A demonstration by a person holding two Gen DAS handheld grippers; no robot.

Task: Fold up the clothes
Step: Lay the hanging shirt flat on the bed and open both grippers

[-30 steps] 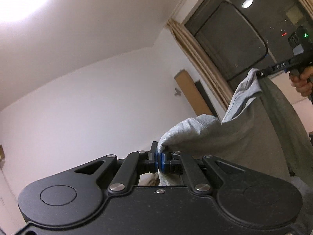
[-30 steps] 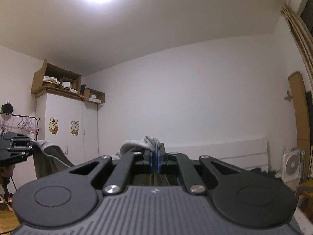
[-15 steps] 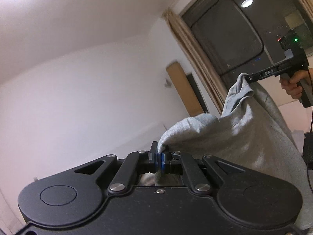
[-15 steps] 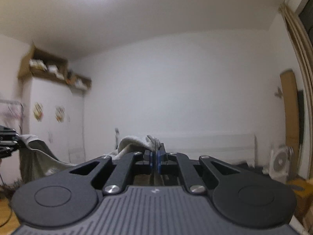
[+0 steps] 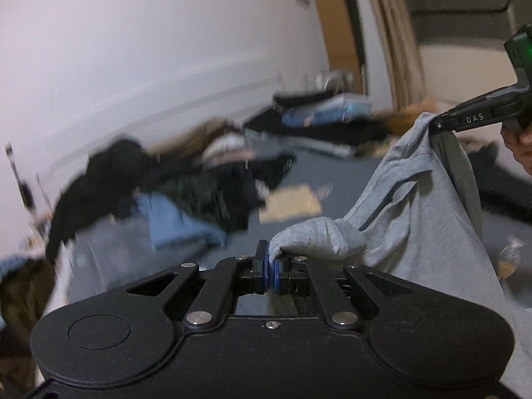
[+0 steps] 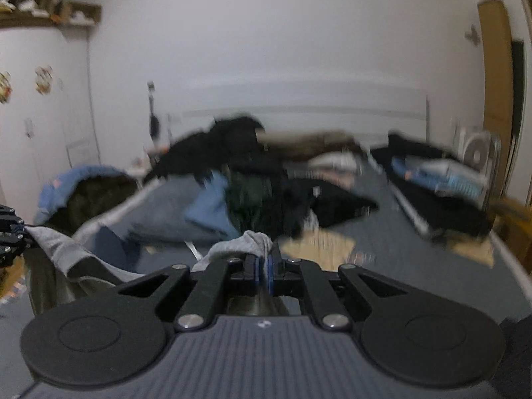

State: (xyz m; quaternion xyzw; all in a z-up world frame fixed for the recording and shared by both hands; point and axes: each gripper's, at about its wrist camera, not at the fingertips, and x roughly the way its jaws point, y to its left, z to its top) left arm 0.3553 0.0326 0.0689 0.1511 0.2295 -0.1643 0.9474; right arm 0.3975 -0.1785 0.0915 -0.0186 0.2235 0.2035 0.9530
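Both tongs, left tongs [image 5: 270,267] and right tongs [image 6: 262,267], are clamped on opposite corners of the grey garment [image 5: 415,206], which hangs spread between them above the cluttered bed [image 6: 415,242] ahead.

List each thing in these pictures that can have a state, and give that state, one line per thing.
Left tongs: shut on a corner of the grey garment.
Right tongs: shut on another corner of the grey garment.
Grey garment: unfolded, hanging between the two tongs.
Pile of clothes: unfolded, heaped on the bed.
Bed: partly covered by clothes; blurred.
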